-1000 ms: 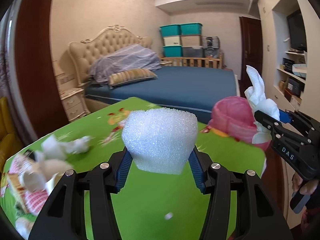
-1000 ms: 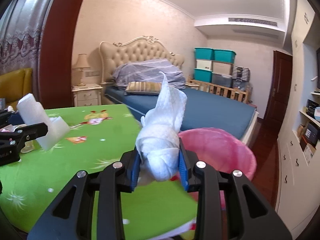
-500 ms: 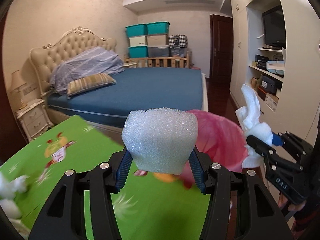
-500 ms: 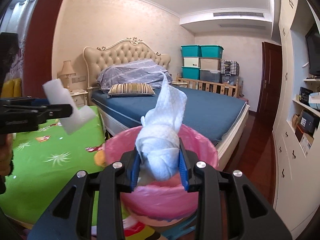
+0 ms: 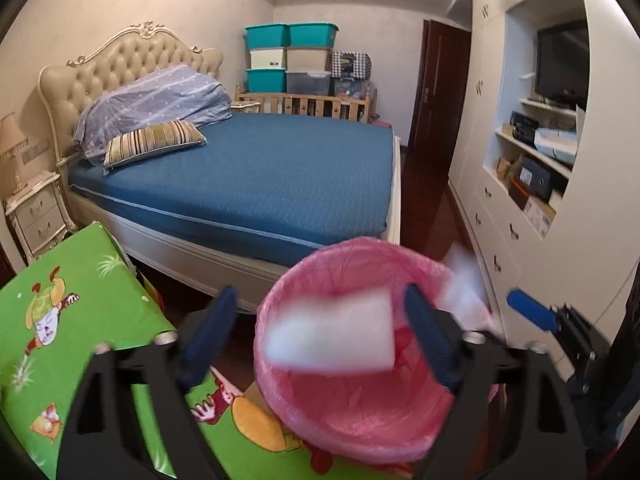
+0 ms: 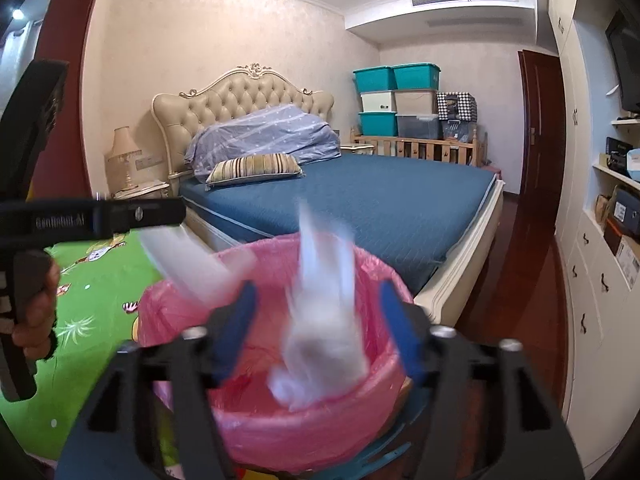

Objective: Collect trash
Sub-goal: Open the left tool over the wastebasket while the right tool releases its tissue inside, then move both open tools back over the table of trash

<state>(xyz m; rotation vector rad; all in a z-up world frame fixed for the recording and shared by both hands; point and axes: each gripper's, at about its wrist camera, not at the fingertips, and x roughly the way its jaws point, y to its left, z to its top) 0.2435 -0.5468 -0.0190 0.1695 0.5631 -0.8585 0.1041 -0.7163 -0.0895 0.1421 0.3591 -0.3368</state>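
Two pieces of trash are dropping at once, each between jaws that have just been opening and no longer press on anything. In the left wrist view the left gripper (image 5: 316,332) stands spread wide, and the foam block (image 5: 332,330) hangs blurred in the gap, clear of both blue pads, over the mouth of the pink-lined bin (image 5: 400,416). In the right wrist view the right gripper (image 6: 314,330) is parted the same way, with the crumpled tissue (image 6: 324,332) smeared by motion between the pads and touching neither, also above the bin.

Both things look very light. The foam seems springy and a little stiff, so a hold across its flat sides would suit it; it may bounce or drift on the way down. The tissue is soft and limp, best pinched at its bunched middle, and a loose tail could catch on the liner or a pad. The thin plastic liner looks slack and easily dragged.

Just beside the bin on its left lies the counter (image 5: 80,320), covered in a bright green cartoon cloth. Beyond them the dark wood floor (image 6: 528,280) runs to a bed (image 5: 260,176) with a blue sheet, a striped pillow and a tufted headboard. Farther back, teal storage boxes (image 5: 290,36) are stacked against the wall near a dark door, and white built-in shelving lines the right side.
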